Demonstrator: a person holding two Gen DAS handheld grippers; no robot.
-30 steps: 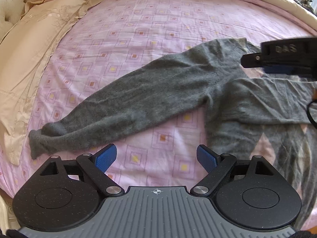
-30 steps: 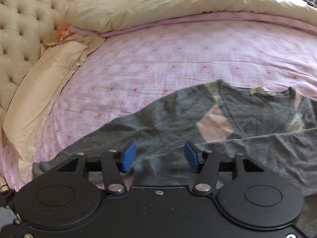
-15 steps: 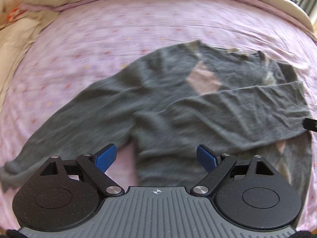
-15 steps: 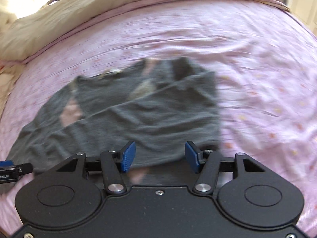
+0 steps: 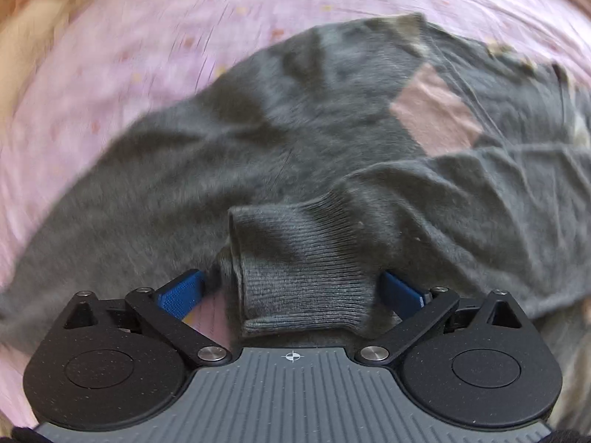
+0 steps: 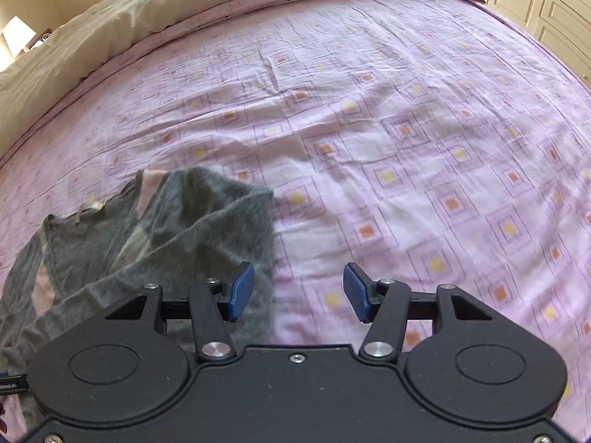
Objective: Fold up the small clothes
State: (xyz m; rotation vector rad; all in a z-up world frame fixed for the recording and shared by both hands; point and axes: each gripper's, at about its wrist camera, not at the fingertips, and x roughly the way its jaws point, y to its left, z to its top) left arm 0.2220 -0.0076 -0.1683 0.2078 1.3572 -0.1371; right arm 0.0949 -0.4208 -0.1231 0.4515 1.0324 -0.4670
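Note:
A grey knit sweater (image 5: 295, 140) with pink diamond patches lies flat on the pink patterned sheet (image 5: 155, 37). One sleeve is folded across its body. That sleeve's ribbed cuff (image 5: 303, 280) sits between the blue pads of my left gripper (image 5: 291, 291), whose jaws stand wide open around it. In the right wrist view the sweater (image 6: 155, 236) shows its neckline and folded edge at the lower left. My right gripper (image 6: 299, 291) is open over bare sheet, its left pad just above the sweater's right edge.
A beige duvet (image 6: 110, 11) is bunched along the far side of the bed. White cupboard doors (image 6: 554, 3) stand beyond the bed's right corner, and a lamp (image 6: 16, 33) is at the far left. Wide pink sheet (image 6: 424, 129) stretches right of the sweater.
My left gripper moved in over the sweater, bringing the folded sleeve's cuff between its open fingers. My right gripper swung right, off the garment and over bare sheet. Both jaws kept their width.

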